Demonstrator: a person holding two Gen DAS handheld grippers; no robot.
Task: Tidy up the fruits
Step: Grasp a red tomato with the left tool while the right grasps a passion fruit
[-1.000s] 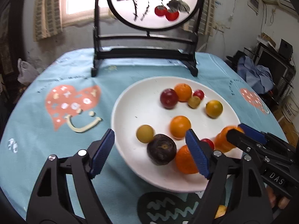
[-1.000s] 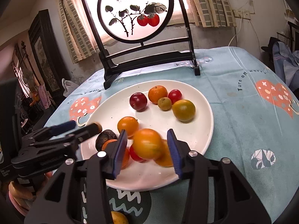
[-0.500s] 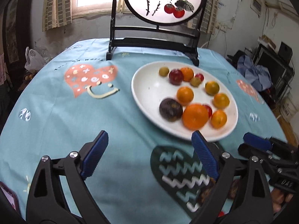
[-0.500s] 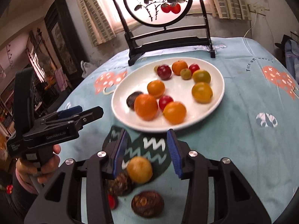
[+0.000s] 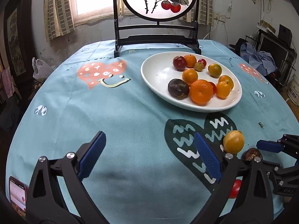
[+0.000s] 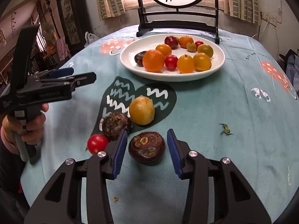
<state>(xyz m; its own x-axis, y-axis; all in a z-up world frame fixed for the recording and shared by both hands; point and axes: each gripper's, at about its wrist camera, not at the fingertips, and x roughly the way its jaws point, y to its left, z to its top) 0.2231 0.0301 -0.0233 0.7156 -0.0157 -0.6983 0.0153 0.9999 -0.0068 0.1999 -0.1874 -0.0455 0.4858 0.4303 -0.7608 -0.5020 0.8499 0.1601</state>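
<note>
A white plate (image 6: 214, 69) holds several orange, yellow, red and dark fruits, the largest an orange (image 6: 153, 60). Nearer me on the blue tablecloth lie a yellow fruit (image 6: 142, 110), two dark brown fruits (image 6: 146, 148) (image 6: 115, 123) and a red cherry tomato (image 6: 97, 143). My right gripper (image 6: 147, 132) hangs over the nearer brown fruit, which sits between the fingers with a gap on each side. My left gripper (image 5: 148, 140) is over bare cloth to the left, its jaws opening with nothing between them.
A round painted screen on a black stand (image 5: 158, 18) stands behind the plate. A phone (image 5: 17, 192) lies at the near left edge. A small green stem scrap (image 6: 225, 128) lies right of the loose fruits. A hand (image 6: 33, 128) holds the left gripper.
Both grippers have drawn back from the plate toward the near side of the table. The orange fruit seen between the right fingers now rests on the plate. The left jaws have widened.
</note>
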